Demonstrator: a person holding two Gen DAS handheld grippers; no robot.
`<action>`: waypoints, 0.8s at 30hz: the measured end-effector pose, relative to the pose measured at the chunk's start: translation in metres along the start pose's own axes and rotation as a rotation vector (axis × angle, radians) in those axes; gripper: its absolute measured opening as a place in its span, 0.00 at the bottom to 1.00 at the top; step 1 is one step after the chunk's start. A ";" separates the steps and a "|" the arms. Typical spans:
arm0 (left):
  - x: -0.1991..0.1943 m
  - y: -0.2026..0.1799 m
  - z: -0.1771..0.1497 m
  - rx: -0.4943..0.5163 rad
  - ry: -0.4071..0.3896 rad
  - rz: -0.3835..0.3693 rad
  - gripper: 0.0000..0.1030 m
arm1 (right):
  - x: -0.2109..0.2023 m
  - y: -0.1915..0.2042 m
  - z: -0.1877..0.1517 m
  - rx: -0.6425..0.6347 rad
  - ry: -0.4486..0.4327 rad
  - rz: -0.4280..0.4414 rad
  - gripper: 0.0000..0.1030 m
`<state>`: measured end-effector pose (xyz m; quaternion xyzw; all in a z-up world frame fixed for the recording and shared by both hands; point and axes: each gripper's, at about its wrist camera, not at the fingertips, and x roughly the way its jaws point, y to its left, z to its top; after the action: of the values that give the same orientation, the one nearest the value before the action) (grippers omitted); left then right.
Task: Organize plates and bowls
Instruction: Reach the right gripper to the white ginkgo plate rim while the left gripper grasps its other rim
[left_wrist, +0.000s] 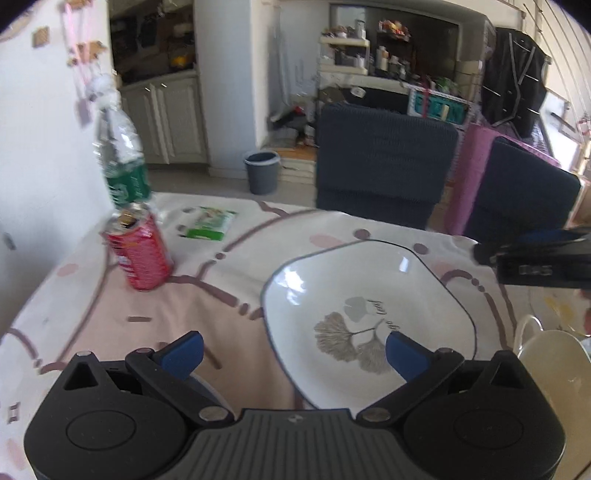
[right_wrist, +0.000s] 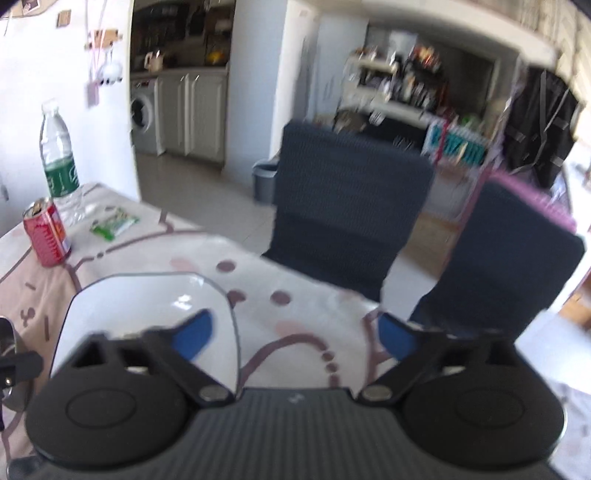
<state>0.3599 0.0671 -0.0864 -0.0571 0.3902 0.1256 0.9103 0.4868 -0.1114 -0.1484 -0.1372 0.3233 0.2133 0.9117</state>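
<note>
Square white plate, dark rim, ginkgo-leaf print, lies flat on the patterned tablecloth, centre-right in the left wrist view. Left gripper hangs above its near-left edge, jaws wide apart, nothing between them; the right blue pad sits over the leaf print, the left pad over cloth. A cream bowl shows at 4 o'clock from the plate, partly cut off. Right gripper is also spread, empty; its left pad is over the plate's right edge, its right pad over cloth.

Red soda can at 10 o'clock from the plate, clear water bottle just behind it, green packet near. Two dark chair backs beyond the table at 12 o'clock.
</note>
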 end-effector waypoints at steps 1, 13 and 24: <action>0.005 0.000 0.001 0.001 0.014 -0.019 1.00 | 0.010 -0.001 0.001 0.008 0.034 0.032 0.60; 0.028 0.030 0.026 -0.075 0.039 -0.115 1.00 | 0.072 0.011 -0.001 0.108 0.223 0.106 0.38; 0.050 0.073 0.026 -0.266 0.167 -0.286 0.56 | 0.061 0.036 -0.011 0.017 0.234 0.092 0.09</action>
<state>0.3914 0.1520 -0.1052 -0.2415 0.4323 0.0405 0.8678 0.5063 -0.0655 -0.1997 -0.1384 0.4351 0.2345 0.8582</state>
